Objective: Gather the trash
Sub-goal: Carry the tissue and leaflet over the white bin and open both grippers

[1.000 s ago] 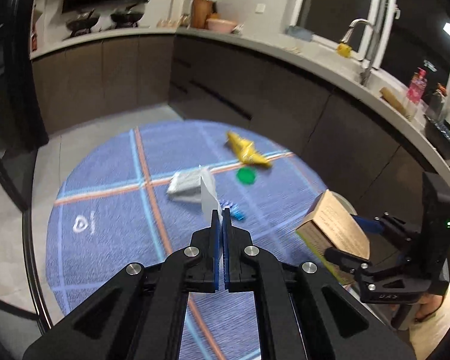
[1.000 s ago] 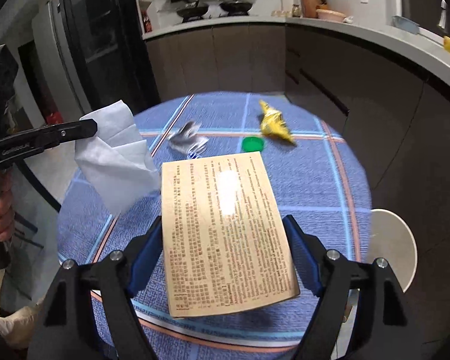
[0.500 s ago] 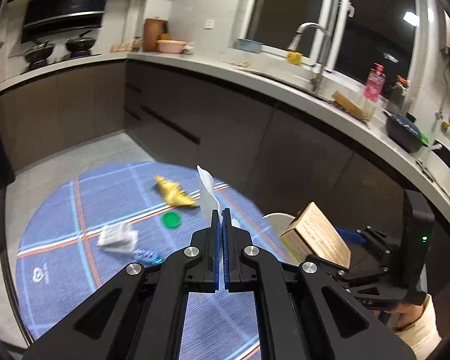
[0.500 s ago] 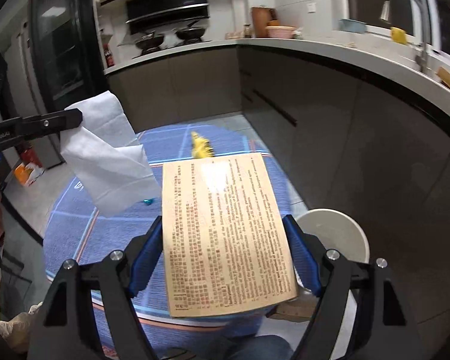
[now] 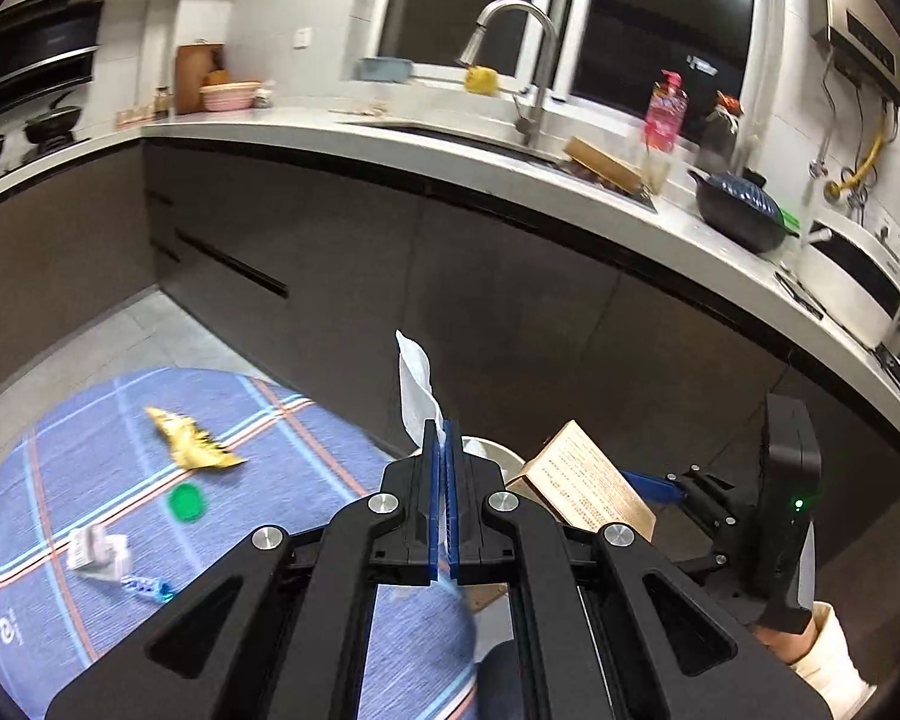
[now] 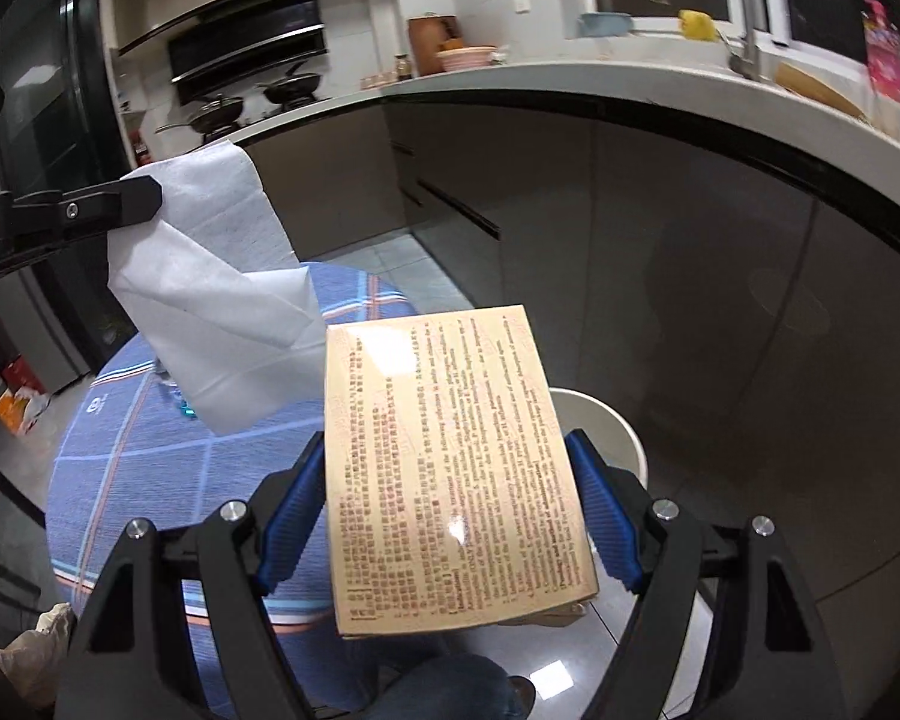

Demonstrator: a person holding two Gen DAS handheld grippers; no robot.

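Soft matt white tissue [image 6: 222,300]; tan cardboard box [image 6: 450,468], glossy printed face; woven matt blue tablecloth [image 5: 90,480]; crinkled shiny yellow wrapper [image 5: 195,450]; polished metal faucet [image 5: 528,60].

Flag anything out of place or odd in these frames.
Litter lies scattered on the round blue plaid tablecloth: a crumpled yellow foil wrapper, a green round cap, a small crumpled white packet and a blue patterned wrapper. Nothing looks spilled or damaged.
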